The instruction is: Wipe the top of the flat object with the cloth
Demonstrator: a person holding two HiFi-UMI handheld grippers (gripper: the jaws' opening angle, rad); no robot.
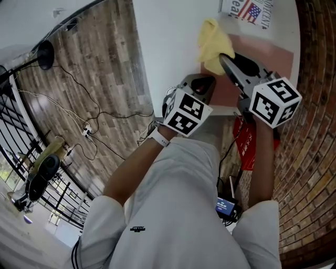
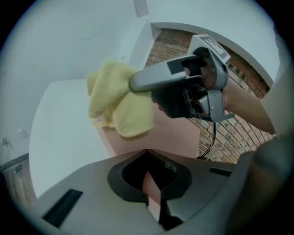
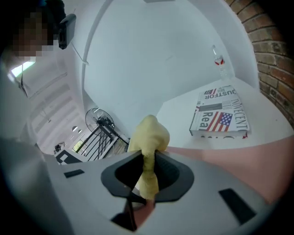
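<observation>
A pink flat object [image 1: 262, 58] [image 2: 174, 142] [image 3: 239, 160] lies on the white table [image 1: 168, 42] near its front edge. My right gripper [image 1: 223, 57] [image 3: 144, 183] is shut on a yellow cloth [image 1: 212, 44] [image 3: 149, 137]. The cloth hangs bunched from the tips over the object's far left corner. In the left gripper view the cloth [image 2: 119, 103] droops under the right gripper [image 2: 138, 84] and touches the pink surface. My left gripper [image 1: 202, 84] [image 2: 154, 193] sits at the object's near left edge, shut with a pink strip between its jaws.
A book [image 1: 247, 9] [image 3: 220, 114] with a flag on its cover lies at the table's far side, beyond the pink object. A small bottle [image 3: 220, 64] stands behind it. A brick wall [image 1: 315, 131] runs along the right. Red packaging [image 1: 247, 147] lies below the table edge.
</observation>
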